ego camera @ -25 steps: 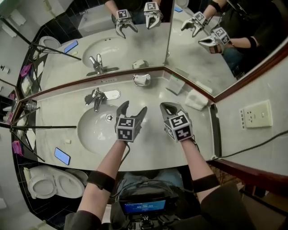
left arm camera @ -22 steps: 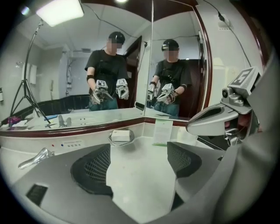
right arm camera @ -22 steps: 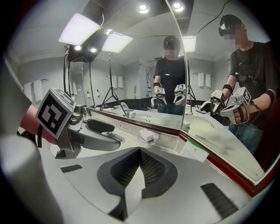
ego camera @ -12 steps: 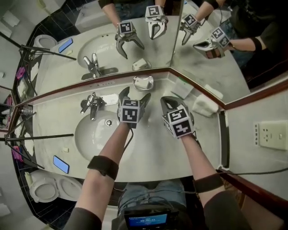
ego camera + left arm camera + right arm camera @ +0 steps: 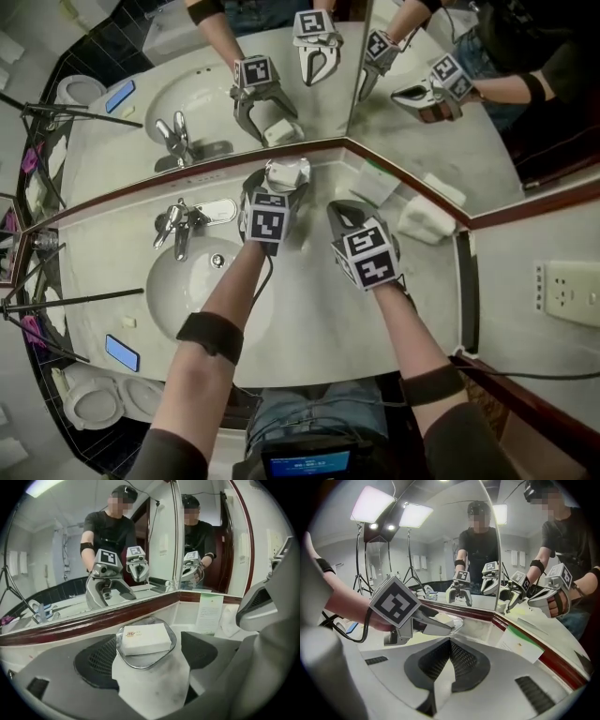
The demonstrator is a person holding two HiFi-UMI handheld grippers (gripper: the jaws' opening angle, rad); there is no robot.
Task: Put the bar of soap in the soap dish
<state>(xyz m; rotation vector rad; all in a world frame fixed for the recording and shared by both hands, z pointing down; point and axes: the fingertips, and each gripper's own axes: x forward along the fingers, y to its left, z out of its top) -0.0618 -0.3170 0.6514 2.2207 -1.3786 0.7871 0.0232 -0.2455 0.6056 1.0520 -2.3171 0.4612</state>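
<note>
A white wrapped bar of soap (image 5: 143, 638) lies in a shallow metal soap dish (image 5: 140, 663) on the counter by the mirror. In the head view the soap (image 5: 281, 172) and the dish (image 5: 303, 169) sit at the back of the counter. My left gripper (image 5: 150, 656) is open; its jaws have just been opening. They stand on either side of the dish without touching the soap. From above, the left gripper (image 5: 275, 186) reaches the dish. To its right my right gripper (image 5: 339, 212) hovers shut and empty, also shut in its own view (image 5: 449, 641).
A chrome faucet (image 5: 173, 225) and sink basin (image 5: 187, 281) lie left of the dish. A paper card (image 5: 375, 183) and a folded white towel (image 5: 422, 220) stand at the right corner. A blue phone (image 5: 122, 352) lies near the front edge. Mirrors rise right behind the dish.
Both grippers have moved toward the mirror. The left one went from above the sink's rim to the soap dish, jaws spread wider around it. The right one stays shut.
</note>
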